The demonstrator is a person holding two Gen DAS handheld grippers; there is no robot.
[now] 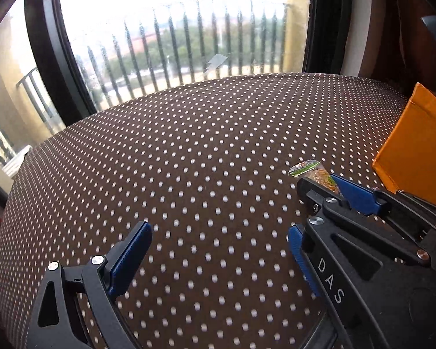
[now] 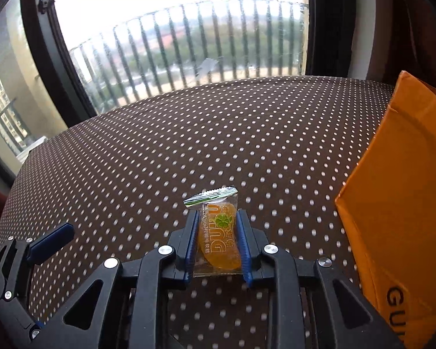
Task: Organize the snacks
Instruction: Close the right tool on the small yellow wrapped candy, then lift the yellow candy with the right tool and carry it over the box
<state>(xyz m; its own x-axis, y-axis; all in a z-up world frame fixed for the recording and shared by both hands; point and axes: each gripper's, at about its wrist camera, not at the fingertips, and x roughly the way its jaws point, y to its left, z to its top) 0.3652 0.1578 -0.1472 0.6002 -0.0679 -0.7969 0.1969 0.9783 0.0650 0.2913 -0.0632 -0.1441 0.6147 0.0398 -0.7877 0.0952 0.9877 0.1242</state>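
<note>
Orange candy packet (image 2: 218,238) in right gripper (image 2: 216,218)

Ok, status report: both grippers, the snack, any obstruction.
Right gripper shut on clear-wrapped orange gummy candy. Left gripper open, empty. Orange cardboard box to the right, path unobstructed.

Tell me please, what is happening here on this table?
A person is sorting snacks with a hand-held gripper in each hand. The right gripper is shut on a small wrapped orange candy, held just above the dotted tablecloth. An orange cardboard box stands to its right, apart from it. The left gripper is open and holds nothing.
</note>
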